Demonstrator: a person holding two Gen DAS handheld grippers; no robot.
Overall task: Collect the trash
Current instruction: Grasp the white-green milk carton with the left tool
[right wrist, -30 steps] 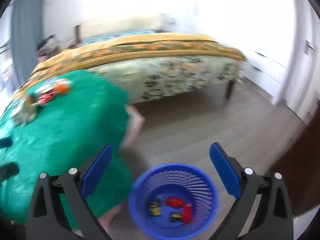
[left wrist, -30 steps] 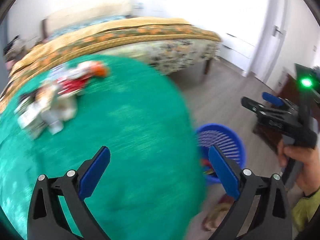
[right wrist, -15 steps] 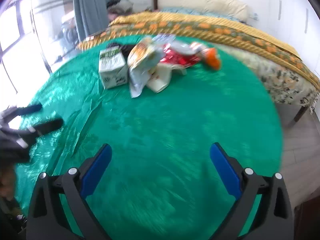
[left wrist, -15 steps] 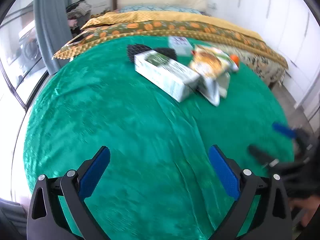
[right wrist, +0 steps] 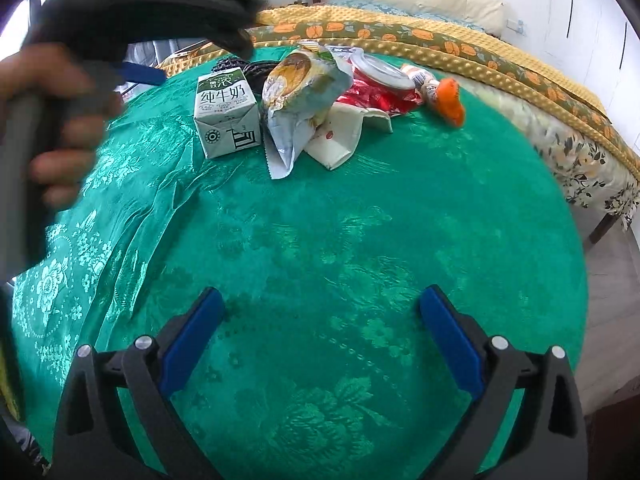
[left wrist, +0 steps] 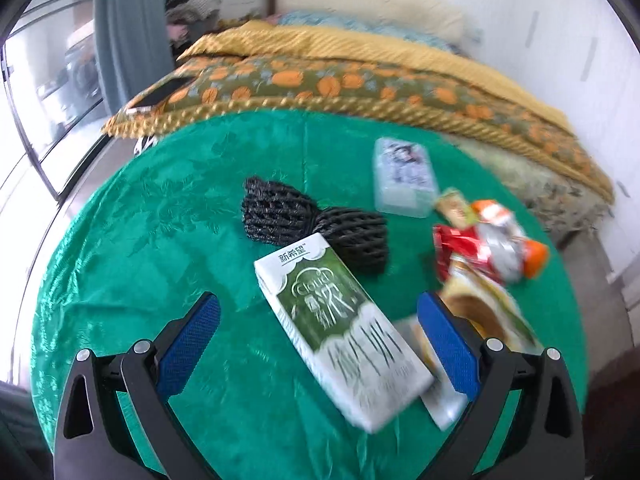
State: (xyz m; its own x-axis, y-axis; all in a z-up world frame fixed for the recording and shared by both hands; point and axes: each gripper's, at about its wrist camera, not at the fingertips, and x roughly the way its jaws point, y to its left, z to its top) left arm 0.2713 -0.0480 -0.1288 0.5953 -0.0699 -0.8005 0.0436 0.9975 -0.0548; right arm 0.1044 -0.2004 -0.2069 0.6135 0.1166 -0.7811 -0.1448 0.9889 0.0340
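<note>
Green-and-white milk carton [left wrist: 340, 332] lies flat on the green tablecloth [left wrist: 160, 240], between the left gripper's [left wrist: 316, 340] spread jaws, nothing pinched yet. Long axis runs diagonal in the left wrist view: one end points up-left toward the black foam net [left wrist: 304, 220], the other down-right toward the right-hand finger. In the right wrist view its square end [right wrist: 228, 116] faces the camera, printed side up.

Risks, as judgement: the carton sits skewed across the jaw gap, so closing now likely catches corners, not flat faces, and it could twist or squirt out. Its lower end touches or overlaps the beige snack bag [left wrist: 484, 320] and a flattened white carton piece [right wrist: 340, 136]; the right-hand finger seems to sit over that bag, so a close could grab both or drag the pile. The left view is motion-blurred, so exact contact is unclear.

Further out: red wrapper [left wrist: 460, 248], orange-capped pouch [left wrist: 516, 248], clear plastic box [left wrist: 404, 176], all near, touching each other loosely. Right gripper [right wrist: 320, 332] hangs over bare cloth well apart from the pile, jaws spread, empty. Bed [left wrist: 360, 80] behind the table.
</note>
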